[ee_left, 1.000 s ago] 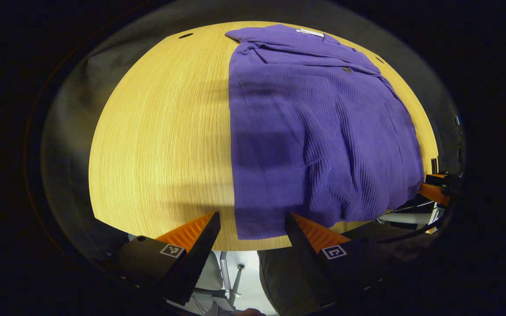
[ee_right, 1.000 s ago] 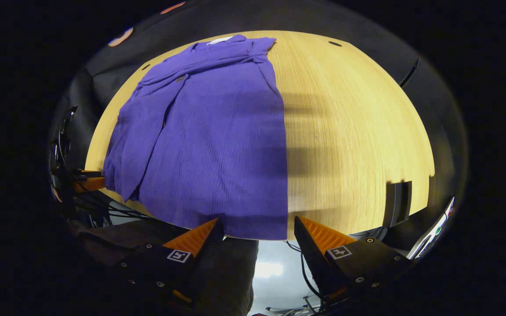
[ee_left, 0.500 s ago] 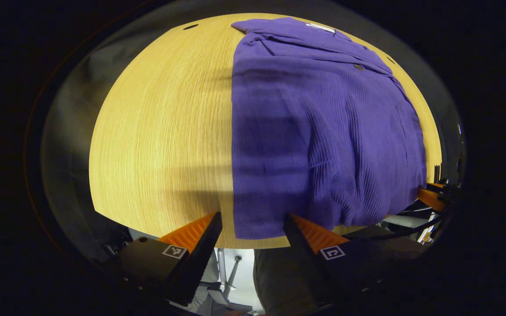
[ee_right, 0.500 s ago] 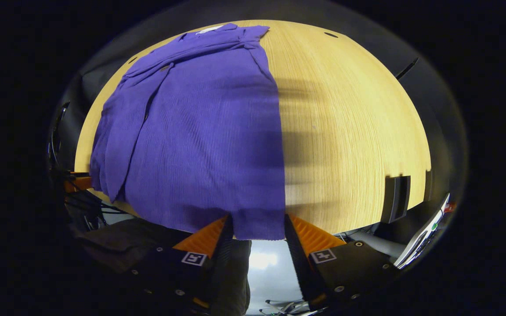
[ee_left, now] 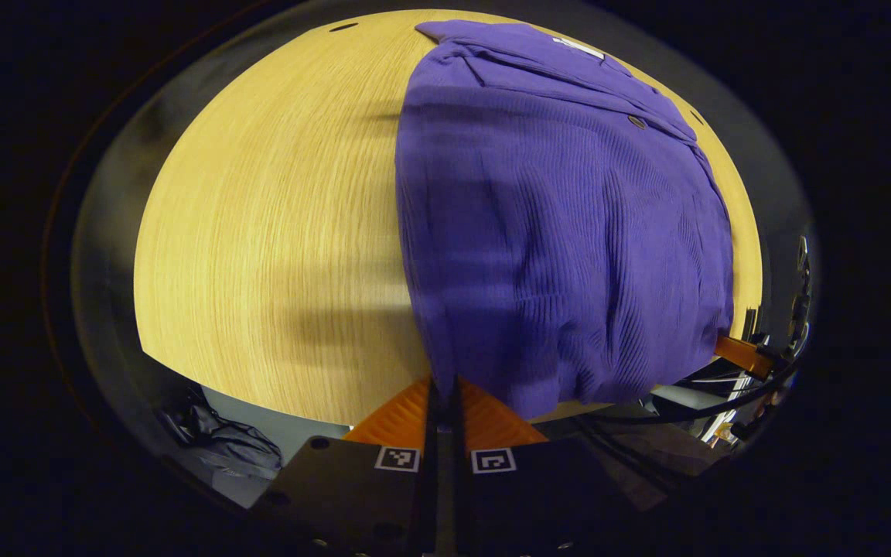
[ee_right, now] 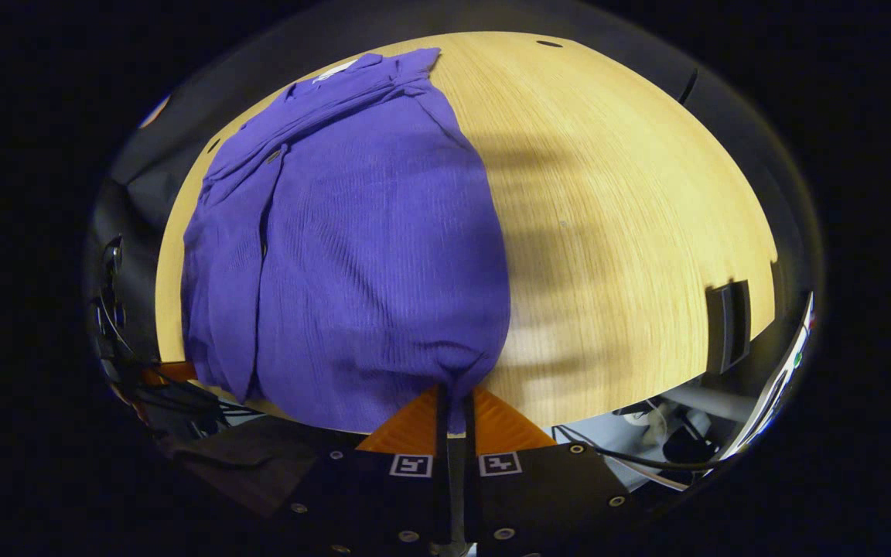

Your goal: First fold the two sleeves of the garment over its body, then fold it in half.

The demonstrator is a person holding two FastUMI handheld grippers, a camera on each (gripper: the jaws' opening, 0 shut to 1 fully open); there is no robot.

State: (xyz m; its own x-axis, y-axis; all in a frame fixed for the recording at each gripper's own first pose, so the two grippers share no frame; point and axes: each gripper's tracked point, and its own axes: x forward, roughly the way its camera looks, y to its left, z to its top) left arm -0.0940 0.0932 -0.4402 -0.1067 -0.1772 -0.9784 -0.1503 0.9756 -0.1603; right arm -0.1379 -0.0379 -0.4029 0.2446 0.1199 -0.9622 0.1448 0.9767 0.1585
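A purple ribbed garment (ee_left: 561,216) lies on the round wooden table (ee_left: 275,216), its sleeves folded over the body and its collar at the far side. My left gripper (ee_left: 443,387) is shut on the garment's near hem at its left corner. In the right gripper view the same garment (ee_right: 368,232) lies left of centre, and my right gripper (ee_right: 453,398) is shut on the hem at its right corner, where the cloth puckers. The other gripper (ee_left: 739,352) peeks past the garment's right edge in the left gripper view.
Bare tabletop (ee_right: 631,232) stretches to the right of the garment in the right gripper view. A dark flat block (ee_right: 728,325) sits at the table's right edge. Cables (ee_right: 175,391) hang below the table's near rim. A small hole (ee_left: 343,27) marks the far tabletop.
Both grippers moved forward onto the near hem and went from open to shut on its corners. The cloth now bunches at each grip.
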